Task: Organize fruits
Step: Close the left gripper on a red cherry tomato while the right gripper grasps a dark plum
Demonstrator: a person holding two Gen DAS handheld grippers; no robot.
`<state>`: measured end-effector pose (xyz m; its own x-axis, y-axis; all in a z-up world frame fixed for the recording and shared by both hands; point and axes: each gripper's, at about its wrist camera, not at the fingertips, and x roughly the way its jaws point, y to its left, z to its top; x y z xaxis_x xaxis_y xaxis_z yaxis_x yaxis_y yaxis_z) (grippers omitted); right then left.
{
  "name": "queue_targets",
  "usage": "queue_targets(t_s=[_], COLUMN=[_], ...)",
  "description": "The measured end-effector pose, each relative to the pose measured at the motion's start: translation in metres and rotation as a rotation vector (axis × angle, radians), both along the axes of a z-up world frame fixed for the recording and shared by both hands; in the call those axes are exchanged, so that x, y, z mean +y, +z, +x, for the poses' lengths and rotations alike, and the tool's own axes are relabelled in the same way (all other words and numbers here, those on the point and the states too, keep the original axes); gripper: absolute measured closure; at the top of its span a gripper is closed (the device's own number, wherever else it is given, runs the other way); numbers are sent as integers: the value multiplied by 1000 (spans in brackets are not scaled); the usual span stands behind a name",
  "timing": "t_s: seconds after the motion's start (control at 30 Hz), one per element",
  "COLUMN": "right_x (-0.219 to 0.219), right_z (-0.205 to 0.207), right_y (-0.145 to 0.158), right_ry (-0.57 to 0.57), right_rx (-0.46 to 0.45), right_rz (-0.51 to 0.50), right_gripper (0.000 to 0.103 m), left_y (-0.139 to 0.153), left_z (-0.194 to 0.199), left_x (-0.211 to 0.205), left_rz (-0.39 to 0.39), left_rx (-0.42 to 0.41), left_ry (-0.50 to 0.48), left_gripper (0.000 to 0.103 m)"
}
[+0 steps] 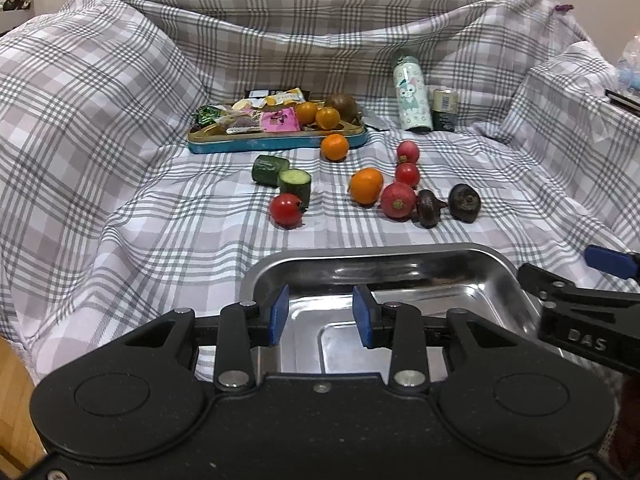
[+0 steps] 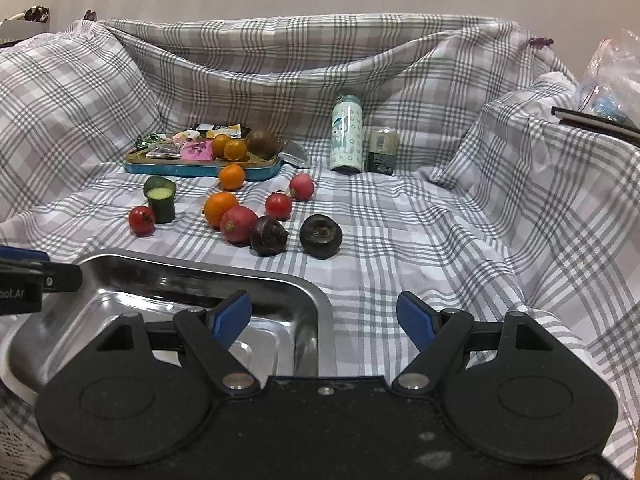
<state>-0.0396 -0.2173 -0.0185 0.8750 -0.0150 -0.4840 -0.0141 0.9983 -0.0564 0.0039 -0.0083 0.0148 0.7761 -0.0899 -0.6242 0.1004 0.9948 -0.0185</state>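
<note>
Left wrist view. At 6 o'clock, left gripper (image 1: pixel 320 314), blue pads set apart with a clear gap, clamped on nothing, hovering over the near edge of a steel tray (image 1: pixel 496 264). At 3 o'clock, part of the right gripper (image 1: pixel 576 280) poking in over the tray's rim (jaw state not readable from here). Beyond the tray, loose on a plaid cloth (image 1: pixel 120 200): near centre, a red tomato (image 1: pixel 285 210) touching an upright cucumber chunk (image 1: pixel 296 183), with a second cucumber piece (image 1: pixel 269 169) lying just behind. Toward 2 o'clock of centre, an orange (image 1: pixel 365 185), a large radish (image 1: pixel 398 201), two dark water chestnuts (image 1: pixel 430 208) (image 1: pixel 464 202), a small tomato (image 1: pixel 407 174) and a small radish (image 1: pixel 407 151). Another orange (image 1: pixel 335 147) right against a blue tin tray (image 1: pixel 276 144) at 12 o'clock, loaded with snack packets, two more oranges and a brown fruit (image 1: pixel 341 105). At 1 o'clock, a pale bottle (image 1: pixel 412 94) beside a small can (image 1: pixel 445 110).

Right wrist view. At 6 o'clock, right gripper (image 2: pixel 325 318), pads spread wide, empty, straddling the steel tray's right corner (image 2: pixel 316 300). At 9 o'clock, edge of the left gripper (image 2: pixel 24 276). Same produce cluster from 10 to 12 o'clock, well apart from the steel tray.
</note>
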Motion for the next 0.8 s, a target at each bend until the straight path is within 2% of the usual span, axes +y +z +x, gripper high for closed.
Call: queue_targets(t_s=[0.37, 0.8], right_x=[-4, -13], right_z=[34, 127], right_y=[28, 17], right_ry=[95, 61], right_rx=[5, 68], right_rz=[8, 14], right_gripper=[22, 26], left_y=[24, 2], left_z=[54, 111], left_x=[2, -1], left_rz=[27, 65], left_rx=[-28, 22], left_ry=[6, -27], left_gripper=[59, 59])
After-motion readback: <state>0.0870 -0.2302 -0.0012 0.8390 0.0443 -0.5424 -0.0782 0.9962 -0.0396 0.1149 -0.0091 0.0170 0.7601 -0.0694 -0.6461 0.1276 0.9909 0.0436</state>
